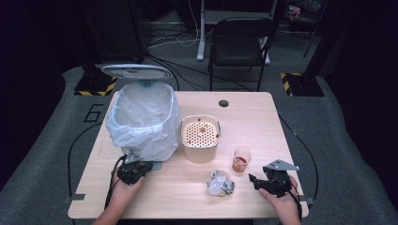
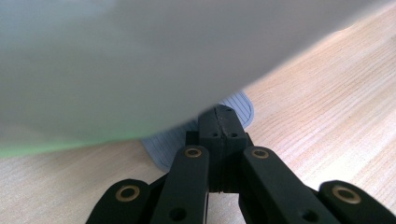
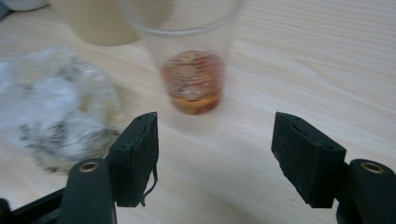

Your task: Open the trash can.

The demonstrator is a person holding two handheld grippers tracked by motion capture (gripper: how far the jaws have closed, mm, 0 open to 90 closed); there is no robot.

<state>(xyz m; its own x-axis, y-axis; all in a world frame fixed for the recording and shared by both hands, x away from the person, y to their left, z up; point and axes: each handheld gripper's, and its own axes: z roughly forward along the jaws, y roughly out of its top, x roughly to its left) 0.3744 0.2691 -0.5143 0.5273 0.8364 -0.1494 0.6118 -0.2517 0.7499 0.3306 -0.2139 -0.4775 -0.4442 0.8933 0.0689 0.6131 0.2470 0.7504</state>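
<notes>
My left gripper (image 1: pixel 149 165) (image 2: pixel 223 116) is shut, its tips resting on a grey ribbed pedal (image 2: pixel 161 148) at the foot of a white bin (image 1: pixel 143 119) lined with a plastic bag (image 2: pixel 140 56). The bin's lid (image 1: pixel 136 71) stands open. My right gripper (image 1: pixel 253 179) (image 3: pixel 215 154) is open with nothing between its jaws, and it points at a clear plastic cup (image 1: pixel 241 159) (image 3: pixel 191 70) that holds reddish-orange residue. A crumpled clear wrapper (image 1: pixel 220 183) (image 3: pixel 60 116) lies left of that gripper, near the table's front.
A cream container with a perforated insert (image 1: pixel 201 138) stands mid-table between the bin and the cup. The wooden table (image 1: pixel 253 117) has a cable hole (image 1: pixel 223 103) at the back. A black chair (image 1: pixel 239 42) sits beyond the table.
</notes>
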